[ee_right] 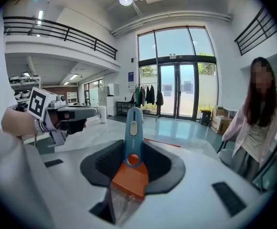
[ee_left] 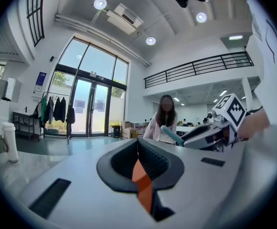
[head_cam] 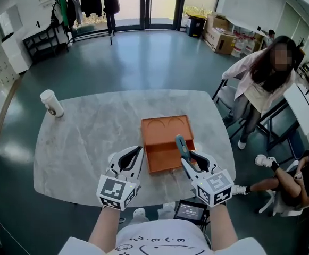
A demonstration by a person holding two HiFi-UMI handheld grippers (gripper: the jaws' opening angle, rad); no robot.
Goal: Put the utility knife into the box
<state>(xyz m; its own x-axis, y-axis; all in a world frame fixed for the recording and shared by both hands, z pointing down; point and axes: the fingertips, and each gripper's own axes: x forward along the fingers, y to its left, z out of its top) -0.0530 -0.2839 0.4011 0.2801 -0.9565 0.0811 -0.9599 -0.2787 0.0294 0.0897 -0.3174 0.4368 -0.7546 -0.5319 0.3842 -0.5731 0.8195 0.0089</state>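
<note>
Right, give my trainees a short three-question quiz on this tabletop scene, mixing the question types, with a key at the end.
1. True or false: the right gripper is clamped on the utility knife, which is not yet in the orange box.
2. What sits between the jaws of the left gripper? A) a pen B) nothing C) the knife
3. Fill in: in the head view, the white cup stands near the far ____ edge of the table.
Key: 1 true; 2 B; 3 left.
</note>
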